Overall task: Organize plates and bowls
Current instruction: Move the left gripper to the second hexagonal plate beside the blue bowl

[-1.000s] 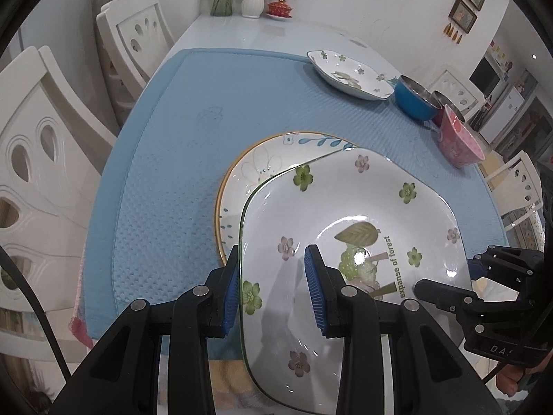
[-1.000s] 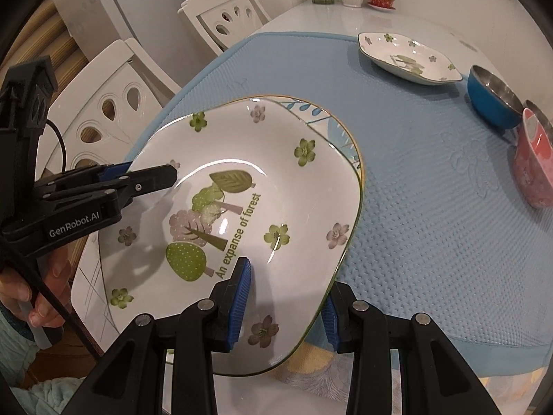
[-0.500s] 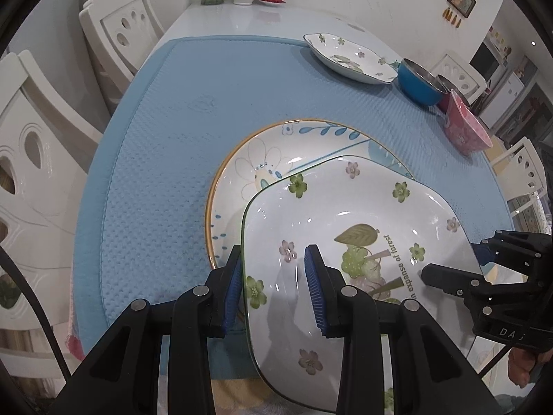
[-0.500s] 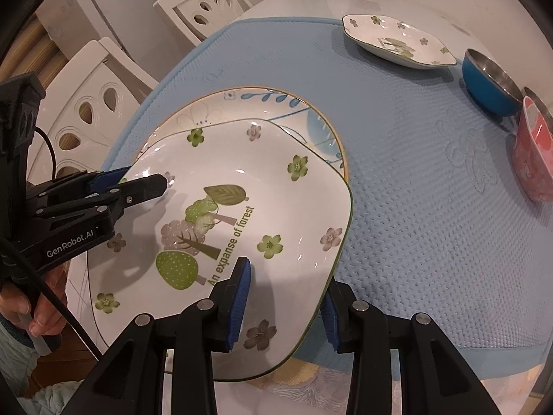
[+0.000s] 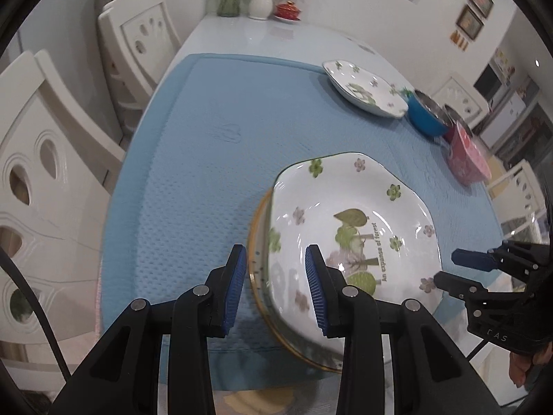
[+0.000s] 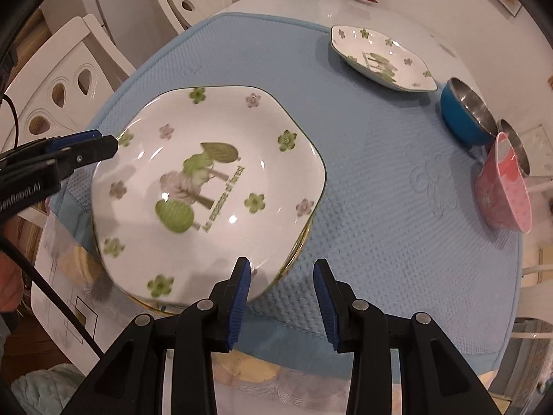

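Left gripper [image 5: 275,287] and right gripper [image 6: 281,297] each straddle the floral plate's [image 6: 207,190] rim, partly open; contact unclear. Plate now nearly covers the gold-rimmed plate [image 5: 257,276] beneath, printed trees' tops pointing toward 11 o'clock.

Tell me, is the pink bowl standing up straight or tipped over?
Tipped. The pink bowl leans on its side, its opening facing the blue bowl.

Flowered plate [image 6: 207,186]: glazed ceramic, glossy, with highlights. Mat [image 5: 214,145]: blue cloth, matt, waffle-textured. Blue bowl [image 6: 463,114]: shiny metal inside. Counter [image 5: 262,38]: smooth, glossy white. Tong pads [image 5: 235,290]: ribbed blue.
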